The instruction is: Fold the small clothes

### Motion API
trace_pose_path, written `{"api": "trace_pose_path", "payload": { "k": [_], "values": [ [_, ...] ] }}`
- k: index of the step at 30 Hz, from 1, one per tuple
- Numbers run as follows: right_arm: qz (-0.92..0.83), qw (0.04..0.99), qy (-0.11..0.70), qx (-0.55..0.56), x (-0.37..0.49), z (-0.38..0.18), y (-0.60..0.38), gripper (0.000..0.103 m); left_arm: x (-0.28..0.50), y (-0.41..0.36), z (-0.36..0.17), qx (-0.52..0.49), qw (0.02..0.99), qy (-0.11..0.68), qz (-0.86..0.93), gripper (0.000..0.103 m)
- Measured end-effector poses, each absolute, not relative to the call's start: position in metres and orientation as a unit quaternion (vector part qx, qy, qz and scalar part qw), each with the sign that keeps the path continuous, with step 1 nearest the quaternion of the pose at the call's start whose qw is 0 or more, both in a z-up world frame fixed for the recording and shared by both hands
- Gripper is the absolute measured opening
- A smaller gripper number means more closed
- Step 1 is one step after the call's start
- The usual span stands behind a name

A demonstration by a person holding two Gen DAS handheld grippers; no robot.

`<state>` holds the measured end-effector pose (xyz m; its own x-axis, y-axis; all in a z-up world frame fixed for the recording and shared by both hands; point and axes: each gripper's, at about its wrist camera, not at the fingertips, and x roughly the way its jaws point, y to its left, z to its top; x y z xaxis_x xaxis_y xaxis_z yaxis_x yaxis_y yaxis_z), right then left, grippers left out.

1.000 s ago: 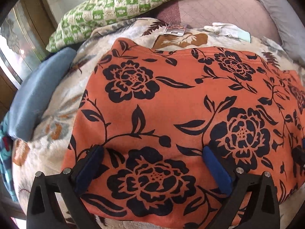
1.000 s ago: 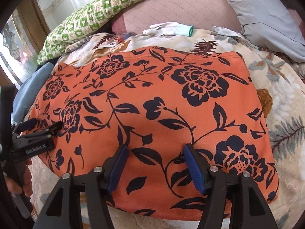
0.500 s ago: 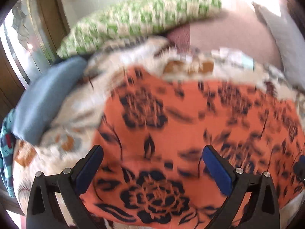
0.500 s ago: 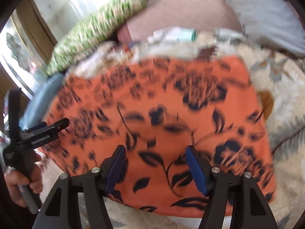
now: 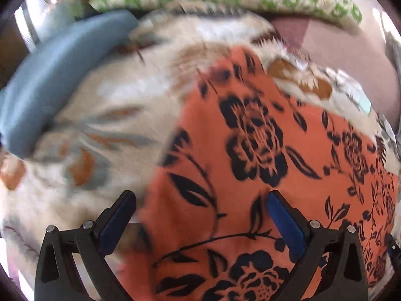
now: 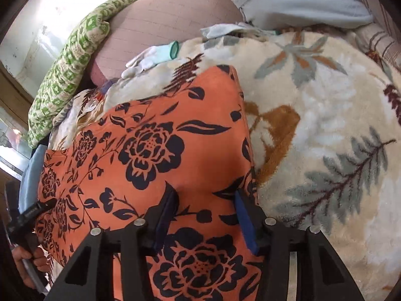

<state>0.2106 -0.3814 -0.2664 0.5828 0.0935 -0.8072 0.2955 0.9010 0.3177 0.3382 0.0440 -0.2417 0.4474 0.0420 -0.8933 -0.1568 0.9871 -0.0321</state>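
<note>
The orange floral garment (image 6: 155,150) lies flat on the fleece blanket (image 6: 325,125). The right claw (image 6: 204,215) is closing over its right edge, fabric between the jaws. The left claw (image 5: 200,215) stands open over its left edge.
</note>
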Motion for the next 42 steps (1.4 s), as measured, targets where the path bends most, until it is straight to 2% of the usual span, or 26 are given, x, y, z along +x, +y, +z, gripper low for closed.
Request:
{"api": "trace_pose_path", "payload": {
  "k": [4, 8, 13, 19, 29, 34, 40, 42],
  "values": [
    [-0.052, 0.876, 0.425, 0.222, 0.194, -0.25, -0.379, 0.053, 0.326, 0.068, -0.213, -0.057, 0.87, 0.484, 0.069, 0.103],
    [-0.053, 0.875, 0.4, 0.268, 0.176, -0.242, -0.394, 0.053, 0.319, 0.104, -0.221, -0.092, 0.85, 0.512, 0.085, 0.103],
    [-0.045, 0.865, 0.41, 0.286, 0.171, -0.242, -0.402, 0.053, 0.312, 0.132, -0.233, -0.144, 0.829, 0.539, 0.032, 0.103],
    [-0.037, 0.854, 0.418, 0.308, 0.173, -0.247, -0.404, 0.054, 0.315, 0.134, -0.249, -0.138, 0.82, 0.555, -0.017, 0.103],
    [-0.036, 0.849, 0.427, 0.308, 0.172, -0.247, -0.408, 0.054, 0.286, 0.13, -0.236, -0.158, 0.813, 0.558, -0.056, 0.103],
    [-0.018, 0.831, 0.435, 0.346, 0.155, -0.249, -0.417, 0.054, 0.269, 0.12, -0.245, -0.15, 0.797, 0.581, -0.059, 0.103],
    [-0.002, 0.805, 0.423, 0.415, 0.118, -0.253, -0.429, 0.061, 0.267, 0.111, -0.253, -0.125, 0.809, 0.572, -0.051, 0.103],
    [-0.002, 0.793, 0.427, 0.435, 0.107, -0.259, -0.432, 0.061, 0.264, 0.108, -0.251, -0.121, 0.814, 0.565, -0.057, 0.097]
  ]
}}
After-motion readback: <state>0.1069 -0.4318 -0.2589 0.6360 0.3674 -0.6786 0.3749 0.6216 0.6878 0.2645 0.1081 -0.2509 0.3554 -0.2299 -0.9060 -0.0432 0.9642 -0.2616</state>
